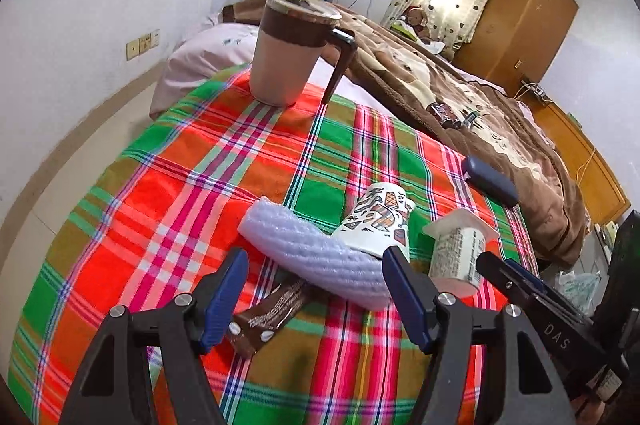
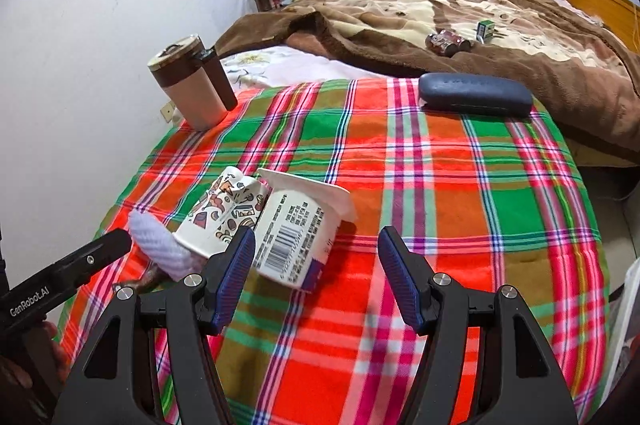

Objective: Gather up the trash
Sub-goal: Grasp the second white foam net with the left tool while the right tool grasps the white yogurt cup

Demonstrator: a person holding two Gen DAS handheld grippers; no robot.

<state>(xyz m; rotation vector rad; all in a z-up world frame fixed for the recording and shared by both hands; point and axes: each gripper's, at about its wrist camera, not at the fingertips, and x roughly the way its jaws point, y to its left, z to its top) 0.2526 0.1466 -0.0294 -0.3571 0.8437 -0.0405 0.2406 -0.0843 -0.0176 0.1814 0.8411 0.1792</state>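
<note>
I'm at the approach step, nothing picked up yet. My left gripper [image 1: 312, 289] hangs with jaws apart over the white foam sleeve [image 1: 316, 249] at lower centre of its frame — a brown wrapper [image 1: 272, 317] lies under it, I think. My right gripper [image 2: 316, 277] is spread and empty too, the yogurt cup [image 2: 296, 233] just beside its left finger, the patterned paper cup [image 2: 224, 213] touching that. Next I'd bracket one piece, then close.

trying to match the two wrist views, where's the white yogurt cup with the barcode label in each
Left wrist view: the white plastic yogurt cup with the barcode label lies on its side at lower right, right of the patterned paper cup.
Right wrist view: it lies left of centre.
Shared landmark: the dark blue oblong glasses case on the plaid cloth.
</note>
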